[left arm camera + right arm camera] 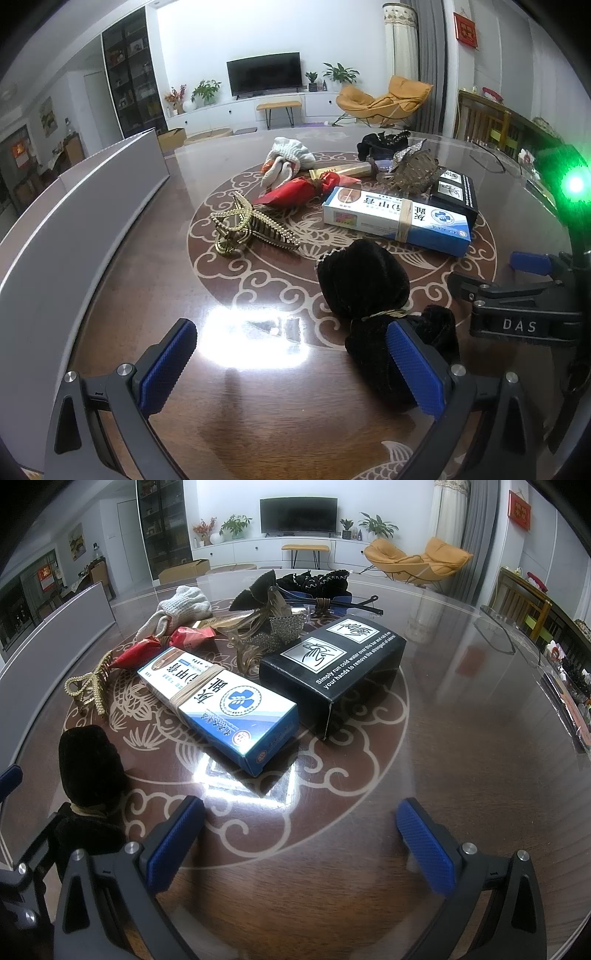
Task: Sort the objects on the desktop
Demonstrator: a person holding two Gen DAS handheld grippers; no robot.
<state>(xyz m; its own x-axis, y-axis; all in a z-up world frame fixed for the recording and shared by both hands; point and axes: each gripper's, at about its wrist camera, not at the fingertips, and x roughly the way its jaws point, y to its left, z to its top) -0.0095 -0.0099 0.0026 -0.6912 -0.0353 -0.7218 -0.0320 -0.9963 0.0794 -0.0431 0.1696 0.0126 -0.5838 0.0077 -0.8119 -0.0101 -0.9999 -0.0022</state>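
Between my wide-spread left fingers (291, 365), a black velvet pouch (364, 288) lies lengthwise, touching the right one. Ahead, the blue-white box (218, 698) runs diagonally across the glossy worktop (461, 738); my right fingers (299, 834) gape, holding nothing.

My right gripper (299, 842) has its jaws wide apart over the shiny desk (461, 738), holding nothing. Ahead lie a blue and white box (221, 705) and a black box (332, 664), side by side. A black velvet pouch (90, 768) sits on my left.
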